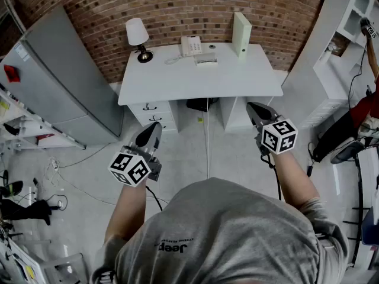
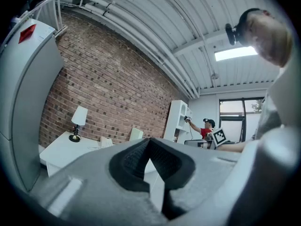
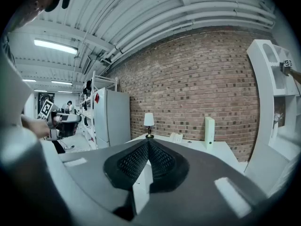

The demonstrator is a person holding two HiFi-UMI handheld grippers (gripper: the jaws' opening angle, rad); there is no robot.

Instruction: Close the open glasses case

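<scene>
— Entry one?
— Left gripper (image 1: 150, 129): lower left of centre in the head view, above pale floor (image 1: 177, 158), tips toward the white desk (image 1: 237, 81). Jaws pressed together at the tips, pads meeting, nothing between.

— Entry two?
— Right gripper (image 1: 256, 109): right of centre, just below the desk's right end in the frame, also above floor. Jaws fully closed, empty.

— Desk, position?
— Upper centre of the frame, back edge against the brick wall (image 1: 177, 5). Drawers under the left side.

— Desk top, left to right?
— Lamp (image 1: 137, 35) with white shade near the back left corner. Telephone (image 1: 190, 45) at centre back. Tall pale box (image 1: 241, 33), upright, toward the right at the back.

— Glasses case (image 1: 205, 60)?
— Small flat pale item just in front of the telephone, near the middle of the desk top. Taken for the case, but too small to tell whether open or shut. Well apart from both grippers, touched by neither.

— Surroundings?
— Large grey cabinet (image 1: 59, 81) at the left of the frame, beside the desk. White shelf unit (image 1: 349, 34) at upper right.
</scene>
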